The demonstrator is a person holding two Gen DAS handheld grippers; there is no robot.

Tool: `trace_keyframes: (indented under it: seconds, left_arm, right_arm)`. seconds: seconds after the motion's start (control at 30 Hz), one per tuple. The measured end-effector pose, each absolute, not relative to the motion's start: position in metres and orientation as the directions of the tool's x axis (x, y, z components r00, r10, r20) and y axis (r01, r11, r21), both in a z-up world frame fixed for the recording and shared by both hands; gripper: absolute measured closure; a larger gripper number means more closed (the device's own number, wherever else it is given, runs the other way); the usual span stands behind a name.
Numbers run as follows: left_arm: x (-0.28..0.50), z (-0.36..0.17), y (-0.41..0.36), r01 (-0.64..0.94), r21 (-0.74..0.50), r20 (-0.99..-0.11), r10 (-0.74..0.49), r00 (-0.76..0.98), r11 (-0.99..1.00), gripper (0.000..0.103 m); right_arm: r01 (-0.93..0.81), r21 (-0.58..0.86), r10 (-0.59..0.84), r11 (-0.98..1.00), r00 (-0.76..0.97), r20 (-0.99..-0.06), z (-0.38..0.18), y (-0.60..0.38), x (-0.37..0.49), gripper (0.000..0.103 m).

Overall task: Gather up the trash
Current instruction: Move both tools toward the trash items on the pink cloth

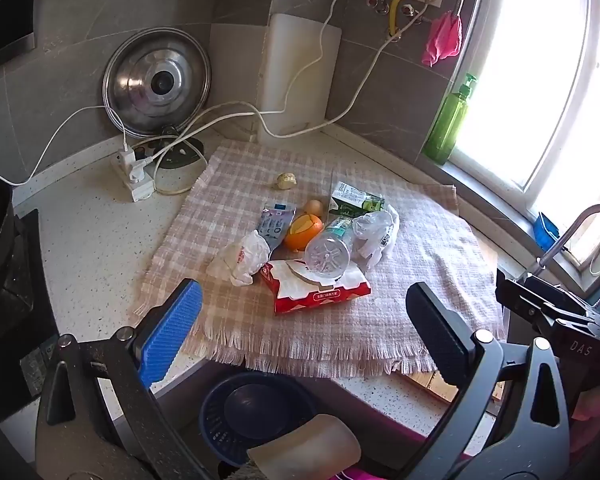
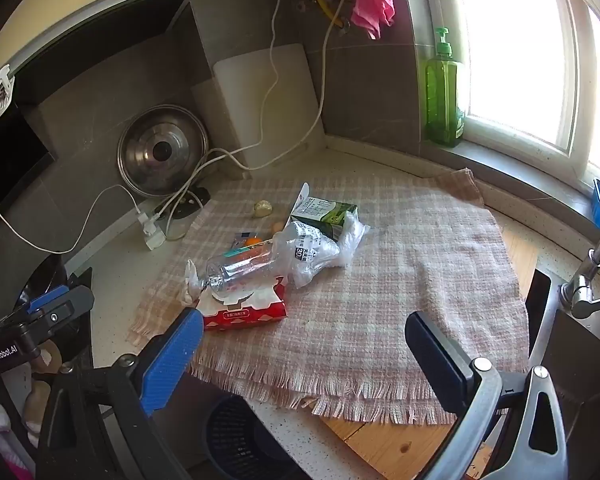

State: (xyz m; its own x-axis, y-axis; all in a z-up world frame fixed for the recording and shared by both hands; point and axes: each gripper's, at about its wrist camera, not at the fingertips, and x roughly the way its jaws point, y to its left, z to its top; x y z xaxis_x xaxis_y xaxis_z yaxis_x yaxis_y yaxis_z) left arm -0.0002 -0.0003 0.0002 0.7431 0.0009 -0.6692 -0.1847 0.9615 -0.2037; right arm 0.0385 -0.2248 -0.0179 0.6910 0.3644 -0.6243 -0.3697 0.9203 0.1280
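1. At the far left of the counter [image 1: 84,240], a white power strip [image 1: 134,176] lies near a steel pot lid [image 1: 156,80] that leans against the grey wall tiles; white cables run from the strip up the wall.
2. A pink checked cloth [image 1: 340,320] covers the middle of the counter, and the trash sits in a cluster on its left half.
3. Leftmost in the cluster is a crumpled white wrapper [image 1: 242,258], touching a flat grey-blue packet [image 1: 276,226].
4. Just in front lies a red tissue box [image 1: 316,290], with a clear plastic bottle [image 1: 328,248] on its side resting across its top.
5. Behind the bottle sit an orange [image 1: 303,231] and a smaller brownish round thing [image 1: 314,207]; a small pale lump [image 1: 286,180] lies apart, farther back on the cloth.
6. To the right of the bottle, a crumpled clear plastic bag [image 1: 374,232] touches a green and white carton [image 1: 354,200].
7. A green pump bottle [image 1: 448,120] stands on the window sill at right.
8. A dark blue basket [image 1: 256,412] sits below the counter's front edge.
9. The left gripper [image 1: 304,332] hovers short of the cloth's fringe, fingers spread wide with nothing between them.
10. The right gripper [image 2: 304,344] hangs likewise over the cloth's near part, fingers wide apart and empty.
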Motion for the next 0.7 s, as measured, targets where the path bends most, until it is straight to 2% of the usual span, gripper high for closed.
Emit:
trace_keyframes:
  seconds: [0.7]
  left_arm:
    - [-0.0003, 0.0012, -0.001, -0.184, -0.202, -0.67, 0.002, 0.743, 0.962, 0.0]
  right_arm:
    - [-0.369, 0.135, 0.368, 0.92, 0.688, -0.625, -0.0171, -0.2246, 0.0377, 0.001]
